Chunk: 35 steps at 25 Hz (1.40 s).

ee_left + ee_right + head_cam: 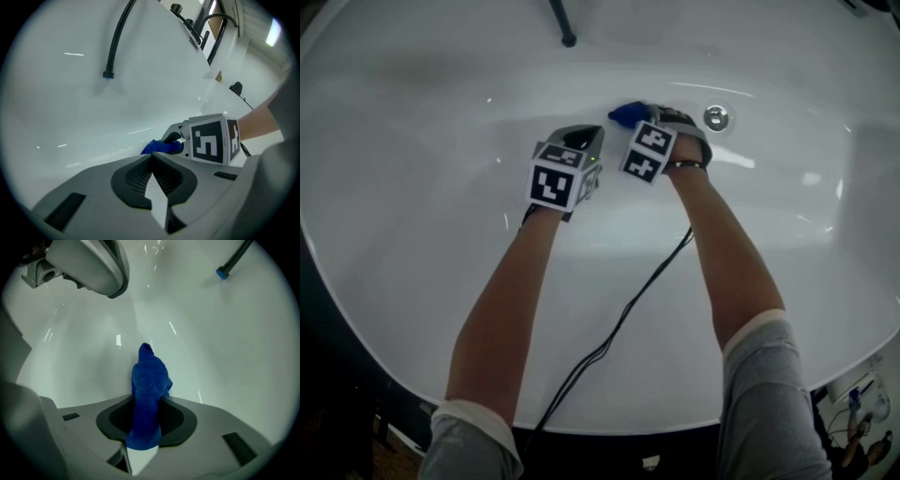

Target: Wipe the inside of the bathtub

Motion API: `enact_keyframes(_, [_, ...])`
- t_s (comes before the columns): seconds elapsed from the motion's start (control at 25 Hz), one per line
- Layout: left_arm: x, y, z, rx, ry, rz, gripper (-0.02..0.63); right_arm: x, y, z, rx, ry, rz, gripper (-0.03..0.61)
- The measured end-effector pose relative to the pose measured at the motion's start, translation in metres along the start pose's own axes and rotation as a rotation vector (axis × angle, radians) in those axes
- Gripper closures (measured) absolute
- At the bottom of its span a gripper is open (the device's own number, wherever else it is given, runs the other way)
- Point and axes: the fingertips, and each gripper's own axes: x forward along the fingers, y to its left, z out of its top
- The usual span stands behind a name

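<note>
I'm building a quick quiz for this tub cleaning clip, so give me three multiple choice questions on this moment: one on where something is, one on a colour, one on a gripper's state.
1. Where is the cloth?
A. in the right gripper
B. in the left gripper
C. lying loose, held by neither

2. What colour is the cloth?
A. white
B. blue
C. red

3. How are the left gripper's jaws?
A. wide apart
B. clamped on the cloth
C. together, with nothing between

Answers:
1 A: the right gripper view shows it pinched between that gripper's jaws.
2 B: it is blue in every view.
3 C: the left gripper view shows the tips meeting, empty.
</note>
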Motion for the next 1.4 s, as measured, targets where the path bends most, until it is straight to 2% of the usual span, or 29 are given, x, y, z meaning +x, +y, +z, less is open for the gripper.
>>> enact_keyframes(0.32, [0.006, 0.009, 0.003, -0.011, -0.014, 0.006, 0.611, 0.009, -0.058, 0.019, 0.030, 0.019, -0.138, 0.456])
enact_keyframes(0.52, [0.004, 0.012, -0.001, -0.015, -0.010, 0.018, 0.611, 0.005, -0.102, 0.015, 0.144, 0.025, -0.258, 0.456])
enact_keyframes(0.76, [-0.001, 0.014, 0.001, -0.034, -0.022, 0.023, 0.611, -0.010, -0.120, 0.019, 0.209, -0.016, -0.302, 0.457])
enact_keyframes(1.12, [-0.017, -0.001, 0.034, -0.017, -0.061, 0.020, 0.611, -0.068, -0.148, 0.033, 0.381, -0.119, -0.377, 0.459])
enact_keyframes(1.4, [-0.055, -0.002, 0.082, 0.008, -0.104, 0.039, 0.611, -0.123, -0.173, 0.040, 0.618, -0.168, -0.375, 0.460])
